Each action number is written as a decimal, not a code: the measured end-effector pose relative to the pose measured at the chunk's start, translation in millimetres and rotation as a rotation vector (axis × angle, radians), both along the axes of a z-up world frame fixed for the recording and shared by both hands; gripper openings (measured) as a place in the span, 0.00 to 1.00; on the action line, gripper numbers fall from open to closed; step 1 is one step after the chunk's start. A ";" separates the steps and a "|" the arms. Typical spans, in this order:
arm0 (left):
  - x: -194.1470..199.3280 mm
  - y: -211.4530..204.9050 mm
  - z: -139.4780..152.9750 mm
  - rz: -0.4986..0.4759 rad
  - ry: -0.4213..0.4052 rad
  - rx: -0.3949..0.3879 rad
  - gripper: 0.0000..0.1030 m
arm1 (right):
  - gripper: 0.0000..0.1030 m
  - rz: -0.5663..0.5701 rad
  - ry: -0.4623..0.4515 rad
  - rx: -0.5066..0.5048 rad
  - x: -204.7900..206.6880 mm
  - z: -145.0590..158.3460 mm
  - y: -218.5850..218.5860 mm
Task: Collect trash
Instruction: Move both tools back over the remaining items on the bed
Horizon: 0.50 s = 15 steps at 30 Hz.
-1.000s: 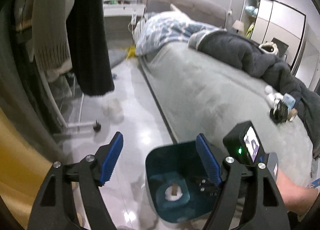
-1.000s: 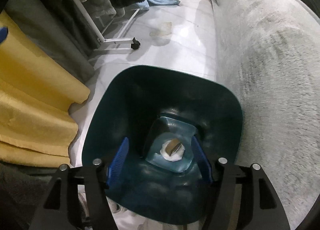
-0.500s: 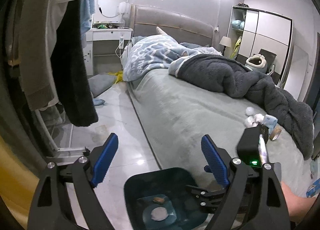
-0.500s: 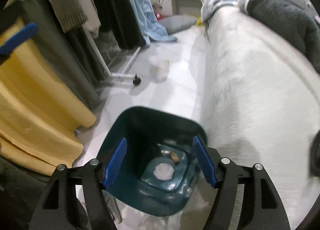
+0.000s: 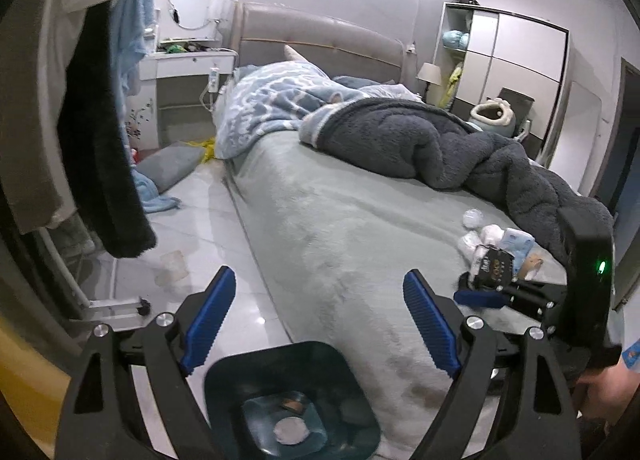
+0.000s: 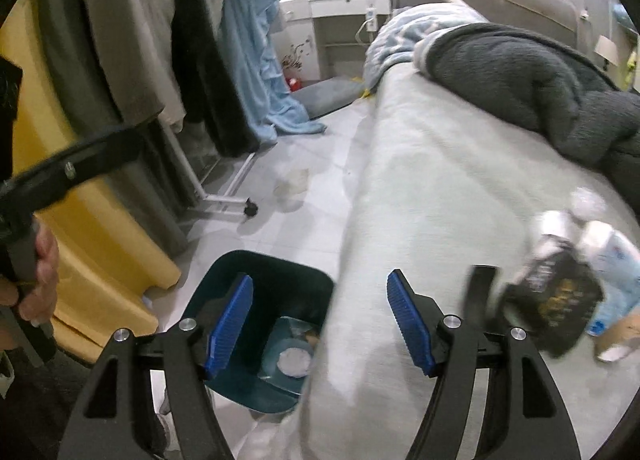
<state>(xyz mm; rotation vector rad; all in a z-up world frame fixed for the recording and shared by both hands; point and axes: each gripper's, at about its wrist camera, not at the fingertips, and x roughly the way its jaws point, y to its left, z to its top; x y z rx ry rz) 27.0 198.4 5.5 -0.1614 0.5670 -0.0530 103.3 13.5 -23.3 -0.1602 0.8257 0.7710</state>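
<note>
A: Both claws up over the bed's near edge, and the left claw [image 5: 320, 324] is spread wide, blue pads well apart, nothing between them.

B: Same for the right claw [image 6: 320, 324]: jaws gaping, empty. Directly under it and slightly left sits the dark teal bin [image 6: 256, 340] on the floor, tight against the side of the bed [image 6: 420, 187].

A: In the left view that bin [image 5: 292, 400] is just below the claw, with a white crumpled wad [image 5: 290, 430] and a small brown scrap [image 5: 294, 404] lying at the bottom.

B: Now the trash pile: ahead and to the right of the right claw, on the bedspread, a black wrapper [image 6: 556, 300], white tissue lumps [image 6: 580, 219], a pale blue packet [image 6: 616, 272] beside it. It's blurred, so finer detail escapes me.

A: Beyond the pile, a dark grey blanket [image 5: 440, 143] is heaped across the bed. Left of both claws, clothes [image 6: 160, 39] hang on a rack over the floor.
</note>
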 end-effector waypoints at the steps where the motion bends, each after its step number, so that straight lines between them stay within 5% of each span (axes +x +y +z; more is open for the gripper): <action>1: 1.6 -3.4 -2.0 -0.017 -0.005 -0.008 0.88 | 0.69 -0.008 -0.003 0.004 1.7 0.9 -4.1; 15: 36.5 -61.2 -23.2 -0.188 0.057 -0.014 0.90 | 0.70 -0.135 -0.029 0.023 22.0 5.9 -80.2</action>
